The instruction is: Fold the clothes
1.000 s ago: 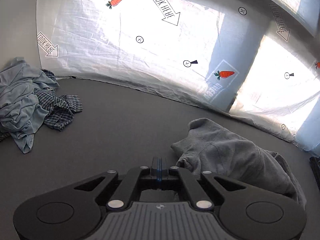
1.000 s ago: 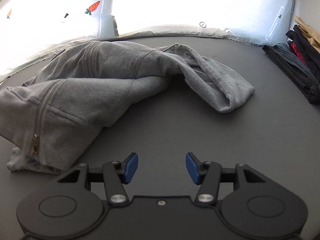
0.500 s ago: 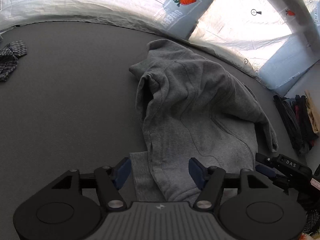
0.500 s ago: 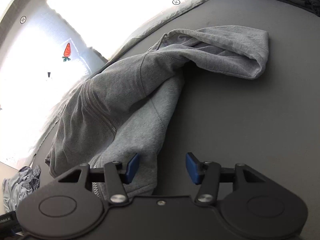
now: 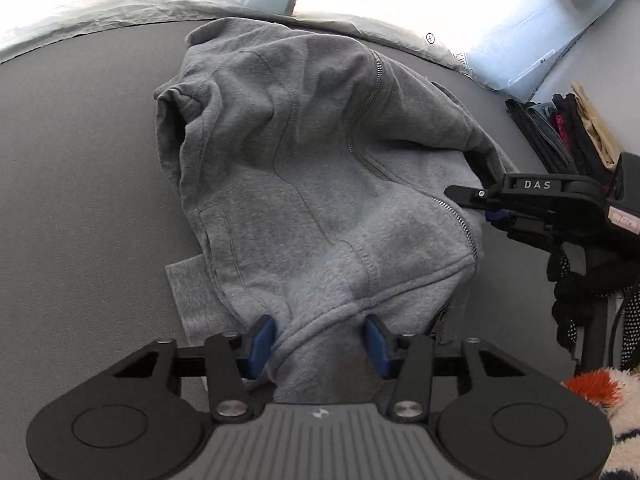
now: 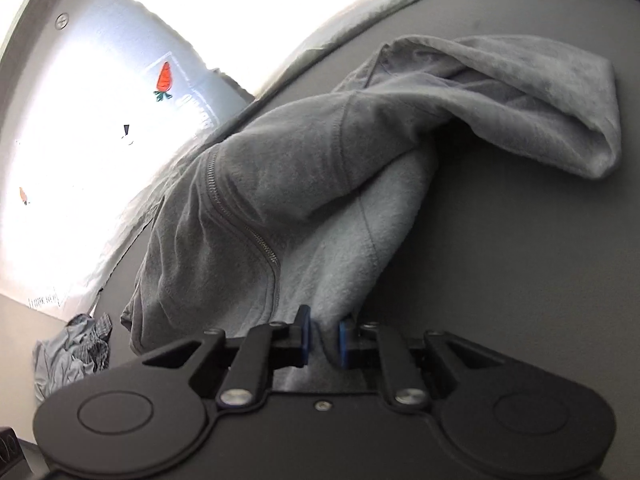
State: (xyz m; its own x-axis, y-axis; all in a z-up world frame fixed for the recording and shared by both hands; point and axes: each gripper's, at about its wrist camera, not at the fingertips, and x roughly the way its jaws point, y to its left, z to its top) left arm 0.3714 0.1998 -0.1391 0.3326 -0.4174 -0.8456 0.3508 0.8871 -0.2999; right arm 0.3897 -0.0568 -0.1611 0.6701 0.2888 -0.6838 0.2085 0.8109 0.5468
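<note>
A grey zip-up hoodie point(image 5: 320, 168) lies crumpled on the dark grey table point(image 5: 80, 184), and everything else sits around it. Its hem is the near edge in the left wrist view. The left tongs point(image 5: 318, 340) straddle that hem: a fold of grey cloth sits between the blue pads point(image 5: 262, 338), and the jaws are closing on it, though a gap on either side of the fold shows that the pads do not yet press.

At the hoodie's right side, by the metal zipper point(image 5: 456, 216), the right tongs point(image 6: 324, 338) come in. In the right wrist view their blue pads stand close together with a pinch of grey fabric clamped between them, and the jaws are closing further. A black-gloved hand point(image 5: 568, 292) holds that tool.

Beyond the hoodie's right side a stack of dark folded clothes point(image 5: 560, 136) lies at the table edge. Far off past the hoodie's left side a heap of pale blue and checked garments point(image 6: 72, 352) rests on the table. Behind the hoodie hangs a bright white sheet with a carrot print point(image 6: 164, 80).
</note>
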